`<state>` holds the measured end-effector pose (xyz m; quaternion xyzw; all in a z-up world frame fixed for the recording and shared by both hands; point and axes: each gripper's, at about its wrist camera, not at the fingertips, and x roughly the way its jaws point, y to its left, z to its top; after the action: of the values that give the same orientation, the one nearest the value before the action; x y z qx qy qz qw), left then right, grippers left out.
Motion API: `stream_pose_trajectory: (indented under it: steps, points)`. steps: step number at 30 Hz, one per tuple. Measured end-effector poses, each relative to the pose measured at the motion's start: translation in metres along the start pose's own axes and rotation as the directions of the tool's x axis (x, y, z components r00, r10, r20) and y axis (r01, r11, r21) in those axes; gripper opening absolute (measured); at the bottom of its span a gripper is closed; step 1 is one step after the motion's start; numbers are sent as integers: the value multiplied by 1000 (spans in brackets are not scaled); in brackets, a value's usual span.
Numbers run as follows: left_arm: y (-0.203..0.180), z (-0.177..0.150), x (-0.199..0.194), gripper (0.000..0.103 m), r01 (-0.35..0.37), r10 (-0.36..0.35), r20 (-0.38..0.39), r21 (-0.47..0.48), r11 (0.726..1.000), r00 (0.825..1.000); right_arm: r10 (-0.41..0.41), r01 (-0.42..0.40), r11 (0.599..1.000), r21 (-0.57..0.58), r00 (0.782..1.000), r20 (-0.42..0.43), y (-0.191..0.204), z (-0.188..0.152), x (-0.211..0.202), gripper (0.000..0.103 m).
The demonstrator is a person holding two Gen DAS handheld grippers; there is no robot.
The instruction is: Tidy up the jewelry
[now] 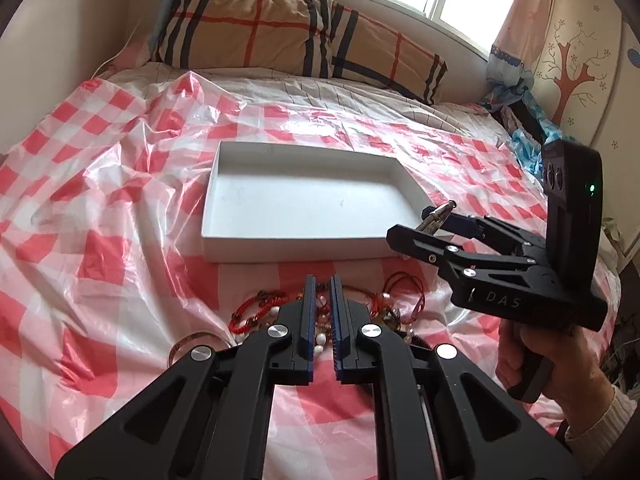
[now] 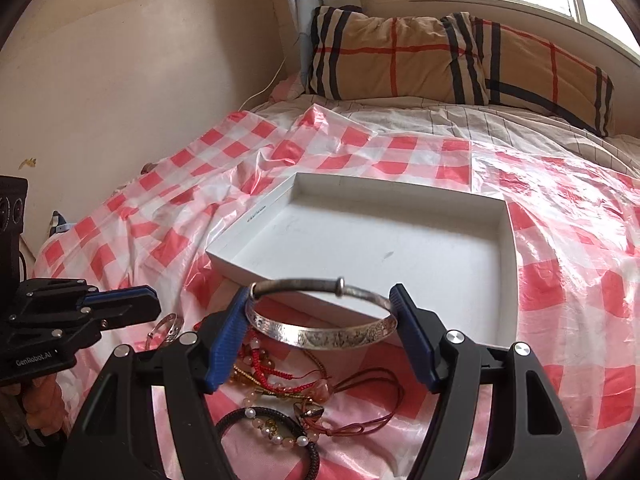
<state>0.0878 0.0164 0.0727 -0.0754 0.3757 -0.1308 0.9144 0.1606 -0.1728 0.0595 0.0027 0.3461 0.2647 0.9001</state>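
Observation:
My right gripper (image 2: 322, 300) is shut on a silver bangle (image 2: 320, 330) and holds it level above the near edge of an empty white shallow box (image 2: 372, 248). In the left wrist view the right gripper (image 1: 416, 226) hovers at the box's (image 1: 296, 200) near right corner with the bangle (image 1: 436, 216) edge-on. My left gripper (image 1: 323, 280) is nearly closed, empty, above a pile of red cord and bead bracelets (image 1: 316, 312). The pile (image 2: 288, 392) lies under the right gripper. The left gripper (image 2: 156, 306) shows at the left.
A red-and-white checked plastic sheet (image 1: 100, 208) covers the bed. A plaid pillow (image 1: 280, 32) lies at the head, under a window. A wall (image 2: 120, 80) runs along the bed's left side. A cabinet (image 1: 580, 60) stands at the right.

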Motion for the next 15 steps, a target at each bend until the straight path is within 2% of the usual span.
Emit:
stream_pose_trajectory:
  steps: [6,15]
  points:
    - [-2,37,3,6,21,-21,45,7,1000,999,-12,12,1000,11,999,39,-9,21,11,68]
    - [-6,61,56,6,-4,3,48,13,1000,999,-39,38,999,25,997,63,-25,40,42,68]
